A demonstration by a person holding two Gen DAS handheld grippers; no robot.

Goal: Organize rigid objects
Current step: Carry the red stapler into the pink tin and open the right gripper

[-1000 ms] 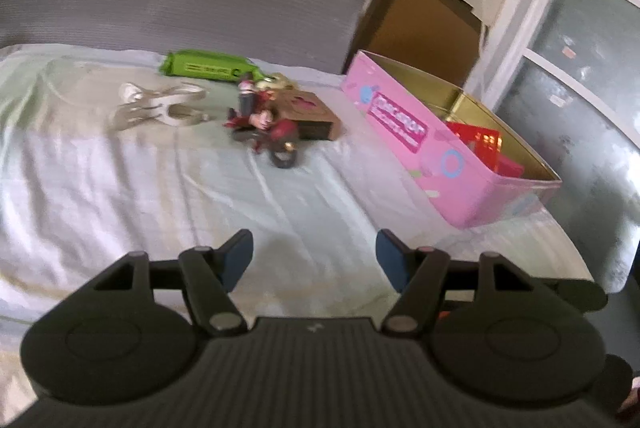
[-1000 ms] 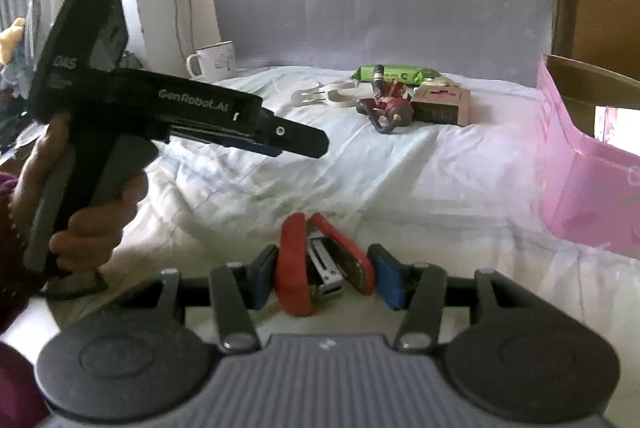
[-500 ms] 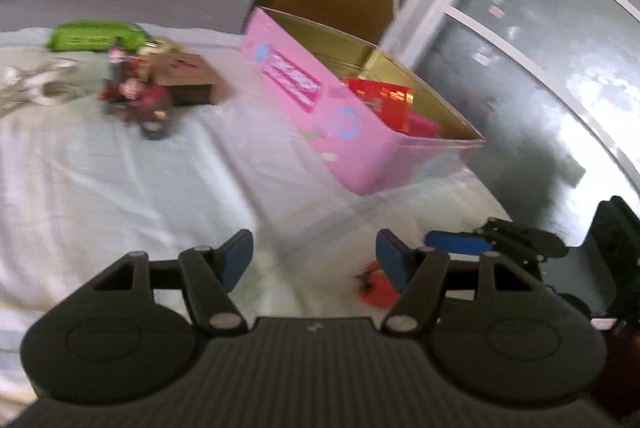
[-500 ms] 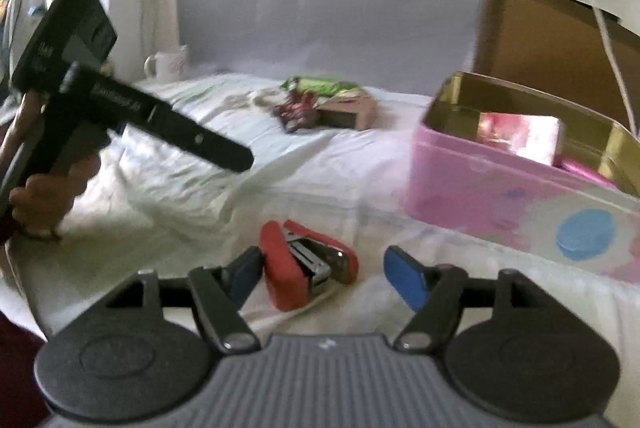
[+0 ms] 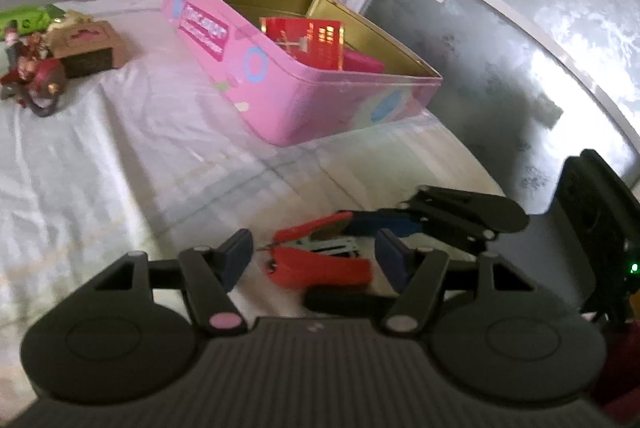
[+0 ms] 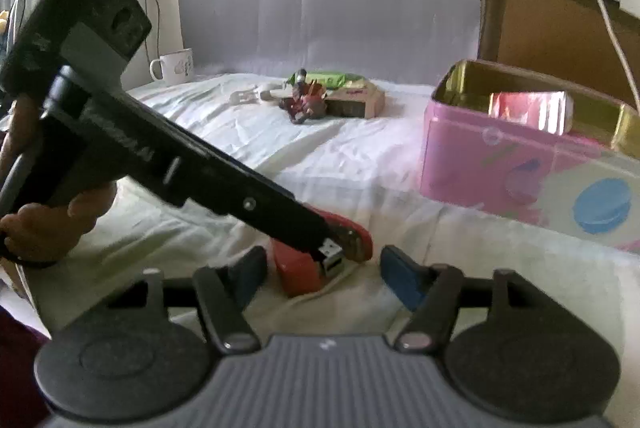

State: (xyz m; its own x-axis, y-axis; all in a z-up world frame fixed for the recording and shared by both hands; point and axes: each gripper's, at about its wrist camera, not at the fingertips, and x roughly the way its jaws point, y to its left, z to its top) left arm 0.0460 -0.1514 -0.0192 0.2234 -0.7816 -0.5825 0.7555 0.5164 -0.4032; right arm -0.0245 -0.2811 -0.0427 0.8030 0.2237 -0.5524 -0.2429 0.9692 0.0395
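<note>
Red stapler (image 6: 320, 260) lies on the white cloth (image 6: 280, 155) near the front edge, its top arm hinged up so the metal magazine shows. It sits between the 2 blue pads of the right gripper (image 6: 322, 270), whose jaws are closing; the pads do not touch it. In the left wrist view the same stapler (image 5: 320, 260) also sits between the blue pads of the left gripper (image 5: 314, 260), which stands partly open with clear gaps on both sides and grips nothing. In the right wrist view the left gripper (image 6: 332, 248) slants down from the upper left, its tip right at the stapler, with a person's hand (image 6: 52, 224) around its handle.

To the right stands an open pink tin (image 6: 500, 163) with a gold inside, holding a red box (image 6: 528, 111). Further back on the cloth, well apart from the stapler, lie a small red figurine (image 6: 304, 105), a brown box (image 6: 356, 101), a green packet (image 6: 336, 79) and a white clip (image 6: 252, 95). A white mug (image 6: 174, 65) stands at the far left.
</note>
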